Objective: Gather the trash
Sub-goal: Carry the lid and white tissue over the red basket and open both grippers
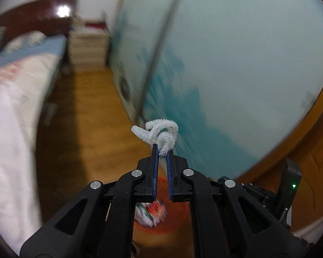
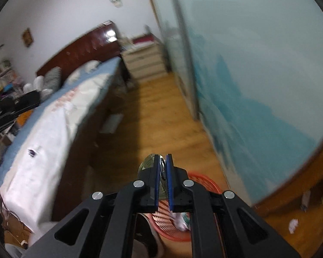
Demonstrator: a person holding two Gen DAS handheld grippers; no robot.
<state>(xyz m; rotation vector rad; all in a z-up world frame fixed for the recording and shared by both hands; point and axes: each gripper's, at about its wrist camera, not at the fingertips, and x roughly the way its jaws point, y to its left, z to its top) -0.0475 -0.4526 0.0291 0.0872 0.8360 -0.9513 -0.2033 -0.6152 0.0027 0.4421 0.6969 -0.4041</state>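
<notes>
The left gripper (image 1: 162, 150) pinches a white pipe cleaner (image 1: 159, 134) above an orange basket (image 1: 176, 219). The right gripper (image 2: 162, 165) clamps a clear shiny piece (image 2: 147, 163) over the basket (image 2: 202, 179).

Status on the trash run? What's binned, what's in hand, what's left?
Done: the red basket already holds crumpled wrappers.
In hand: the left hand-held gripper is shut on a white pipe cleaner; the right hand-held gripper is shut on a shiny item too blurred to name. Both are above the basket, nothing released yet.
Left: a crumpled white paper scrap lies on the wooden floor.
</notes>
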